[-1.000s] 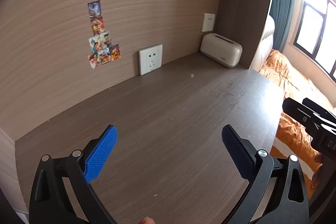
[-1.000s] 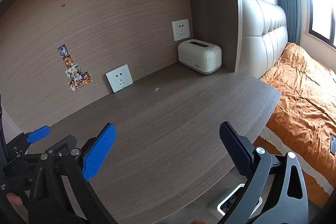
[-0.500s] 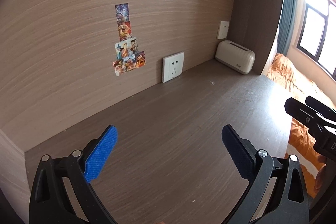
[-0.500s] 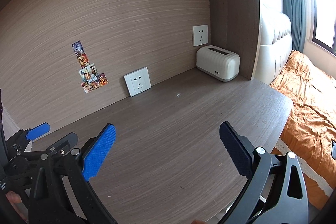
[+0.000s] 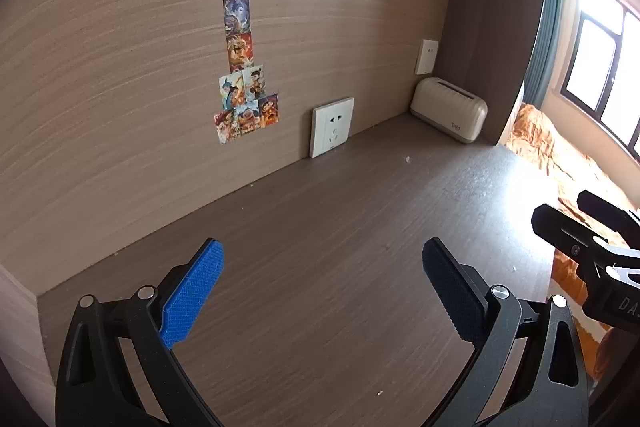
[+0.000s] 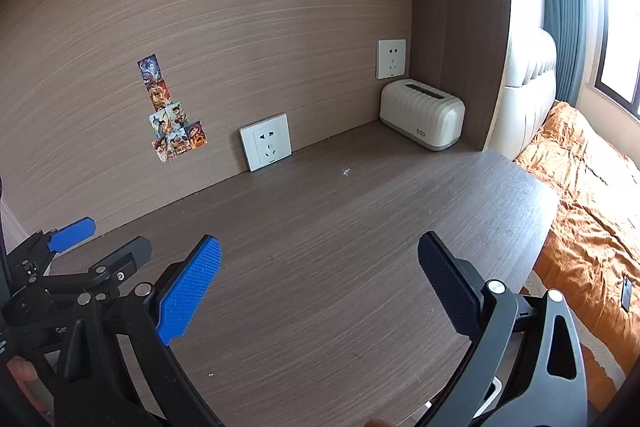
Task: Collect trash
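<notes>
Both the left gripper (image 5: 323, 267) and right gripper (image 6: 319, 261) are held spread and empty above the desk (image 6: 360, 247); the only trash seen, a tiny white scrap (image 6: 346, 171) near the desk's back edge, could be missed by the wide pads.

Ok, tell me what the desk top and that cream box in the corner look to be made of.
Desk top: looks like wood-grain laminate, matte grey-brown, with fine straight printed-looking grain; solid wood can't be ruled out.
Cream box: likely moulded plastic, satin finish, with ribbed sides, rounded corners and a grey base band.
</notes>
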Available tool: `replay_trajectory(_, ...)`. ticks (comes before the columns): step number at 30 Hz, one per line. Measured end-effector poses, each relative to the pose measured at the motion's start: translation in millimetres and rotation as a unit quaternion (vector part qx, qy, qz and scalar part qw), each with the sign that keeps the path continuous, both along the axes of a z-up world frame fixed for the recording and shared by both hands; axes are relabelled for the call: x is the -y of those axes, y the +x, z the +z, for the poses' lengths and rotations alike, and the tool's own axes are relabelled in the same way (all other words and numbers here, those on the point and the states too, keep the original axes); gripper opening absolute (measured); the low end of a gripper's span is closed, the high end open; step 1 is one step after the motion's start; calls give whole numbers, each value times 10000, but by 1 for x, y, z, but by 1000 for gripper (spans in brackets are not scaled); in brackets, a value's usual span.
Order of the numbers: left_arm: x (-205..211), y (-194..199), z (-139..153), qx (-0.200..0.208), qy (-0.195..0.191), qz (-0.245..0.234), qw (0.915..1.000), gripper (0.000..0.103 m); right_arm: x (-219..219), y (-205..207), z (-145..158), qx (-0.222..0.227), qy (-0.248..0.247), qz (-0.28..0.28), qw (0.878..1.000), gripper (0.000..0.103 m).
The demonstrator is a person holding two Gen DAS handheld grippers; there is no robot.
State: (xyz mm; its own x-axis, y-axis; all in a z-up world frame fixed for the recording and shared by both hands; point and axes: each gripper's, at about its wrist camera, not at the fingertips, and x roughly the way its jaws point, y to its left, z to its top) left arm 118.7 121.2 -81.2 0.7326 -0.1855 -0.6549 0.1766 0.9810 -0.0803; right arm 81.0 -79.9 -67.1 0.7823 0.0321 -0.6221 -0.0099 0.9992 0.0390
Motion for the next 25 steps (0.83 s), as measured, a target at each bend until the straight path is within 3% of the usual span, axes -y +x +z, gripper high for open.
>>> replay_trajectory(17, -10, 16, -13, -170, -108, -23, 9998, 98, -22, 17, -9, -204, -167, 136, 9996, 98)
replay_trajectory(25, -11, 17, -23, -150, 220, 5, 9996, 98, -37, 26, -17, -354, -271, 250, 9987, 98)
